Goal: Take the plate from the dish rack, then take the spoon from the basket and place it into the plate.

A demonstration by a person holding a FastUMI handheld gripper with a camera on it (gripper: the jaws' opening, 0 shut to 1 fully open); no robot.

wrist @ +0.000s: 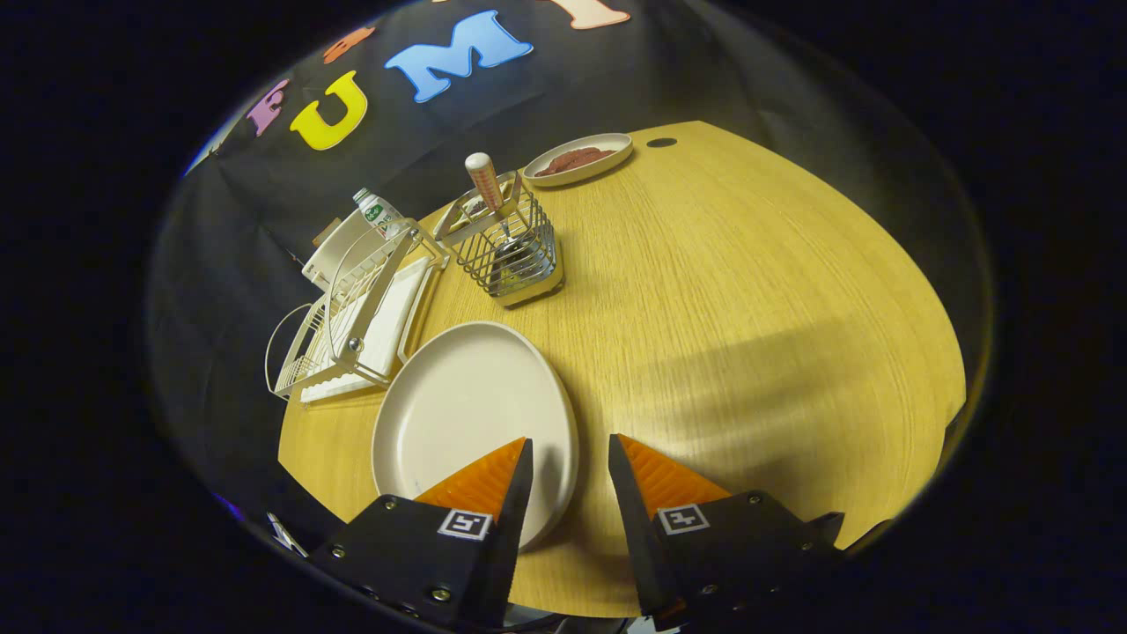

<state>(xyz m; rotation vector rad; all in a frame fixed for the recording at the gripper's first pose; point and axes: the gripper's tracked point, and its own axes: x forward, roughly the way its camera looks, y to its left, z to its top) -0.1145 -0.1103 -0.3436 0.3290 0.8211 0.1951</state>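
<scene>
Oval matte plate (471,414), tool (570,453) apart, empty

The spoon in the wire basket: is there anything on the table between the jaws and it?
Nothing visible blocks the way. The gripper is open and empty, over the near edge of the white plate. Beyond the plate lies bare table up to the wire basket, where the spoon stands with its handle up. The dish rack stands beside that path.

tongs (570,449) parted, empty, tilted down
</scene>
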